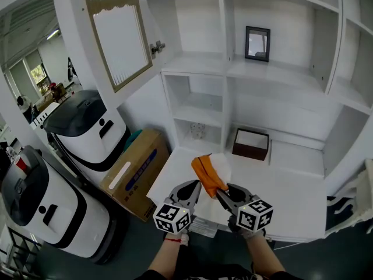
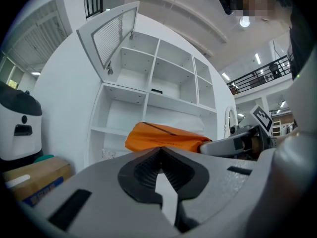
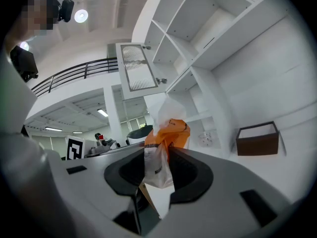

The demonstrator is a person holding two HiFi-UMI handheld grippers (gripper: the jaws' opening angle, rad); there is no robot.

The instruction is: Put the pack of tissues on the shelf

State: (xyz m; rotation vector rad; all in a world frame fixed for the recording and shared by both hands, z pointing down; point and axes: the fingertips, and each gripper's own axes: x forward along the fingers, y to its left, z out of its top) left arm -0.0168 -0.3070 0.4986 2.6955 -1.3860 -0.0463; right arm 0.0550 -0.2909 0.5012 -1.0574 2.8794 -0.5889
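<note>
- One pack of tissues (image 1: 208,174), orange and white, is pinched by its near end in the right gripper (image 1: 224,192). It juts ahead toward the shelf (image 1: 274,73), likely ready to be carried in.
- The left gripper (image 1: 192,189), just left of the pack, has its jaws closed together and empty, probably only keeping alongside.
- Ahead of both grippers: one brown box (image 1: 250,144) and one picture frame (image 1: 257,43).

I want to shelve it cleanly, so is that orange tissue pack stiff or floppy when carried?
Probably soft: the pack of tissues crumples where the right claw pinches it. Likely light, since one end grip holds it. It looks glossy, so it may slip.
</note>
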